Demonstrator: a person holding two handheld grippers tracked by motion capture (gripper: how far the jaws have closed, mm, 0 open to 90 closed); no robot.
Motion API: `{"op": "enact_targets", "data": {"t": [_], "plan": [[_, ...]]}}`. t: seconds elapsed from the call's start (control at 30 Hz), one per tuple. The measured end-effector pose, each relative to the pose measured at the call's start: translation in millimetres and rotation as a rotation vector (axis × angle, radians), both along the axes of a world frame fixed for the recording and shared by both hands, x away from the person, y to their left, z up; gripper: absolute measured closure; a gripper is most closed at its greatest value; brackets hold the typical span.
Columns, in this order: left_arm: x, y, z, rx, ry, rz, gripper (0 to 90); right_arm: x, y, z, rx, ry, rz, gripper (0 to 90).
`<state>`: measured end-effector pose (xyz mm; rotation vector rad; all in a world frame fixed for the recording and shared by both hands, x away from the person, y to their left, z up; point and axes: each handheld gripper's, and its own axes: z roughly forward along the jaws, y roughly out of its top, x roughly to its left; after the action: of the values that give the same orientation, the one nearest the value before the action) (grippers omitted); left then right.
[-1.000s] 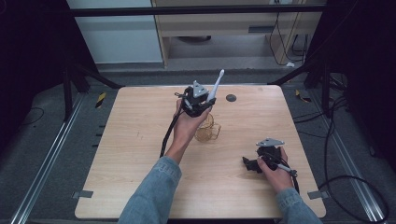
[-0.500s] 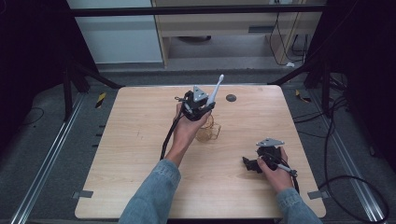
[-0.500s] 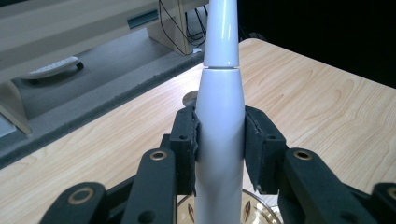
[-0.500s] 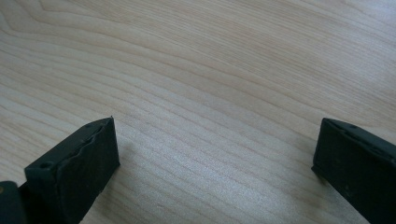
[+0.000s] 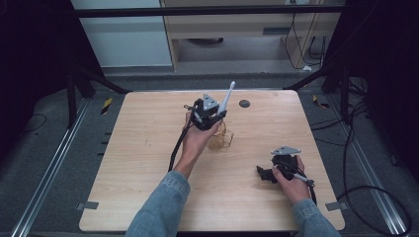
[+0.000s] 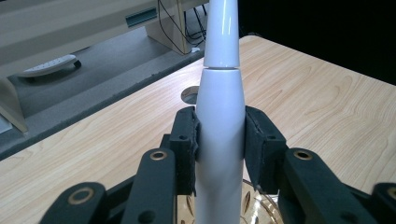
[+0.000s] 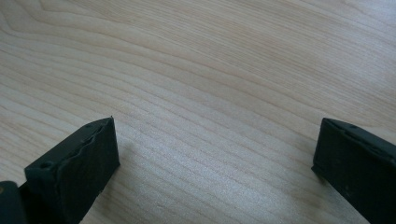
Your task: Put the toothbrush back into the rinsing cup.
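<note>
Left claw (image 6: 219, 140) raised, clamped on white toothbrush (image 6: 220, 112); right claw (image 7: 215, 154) gaping, low over table (image 7: 210, 70).

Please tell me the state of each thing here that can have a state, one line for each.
White electric toothbrush: clamped, lifted off the table, tip up and tilted.
Clear glass cup: on the wooden table, under the toothbrush.
Left gripper: shut on the toothbrush.
Right gripper: open, nothing between the jaws, close over the table.

Glossy white plastic toothbrush (image 6: 219, 116), matt wood-grain table (image 6: 327, 107), clear glass cup (image 5: 220, 140).
</note>
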<state>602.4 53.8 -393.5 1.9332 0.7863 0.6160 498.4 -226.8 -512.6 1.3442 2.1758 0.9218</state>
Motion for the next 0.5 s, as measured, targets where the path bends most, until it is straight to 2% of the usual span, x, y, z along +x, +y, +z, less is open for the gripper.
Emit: {"op": "enact_targets", "data": {"t": [0.5], "plan": [[-2.6, 1.5, -7.1, 0.017, 0.005, -0.003, 66.7, 0.0, 0.1, 0.1, 0.001, 0.001, -0.001, 0.3]]}}
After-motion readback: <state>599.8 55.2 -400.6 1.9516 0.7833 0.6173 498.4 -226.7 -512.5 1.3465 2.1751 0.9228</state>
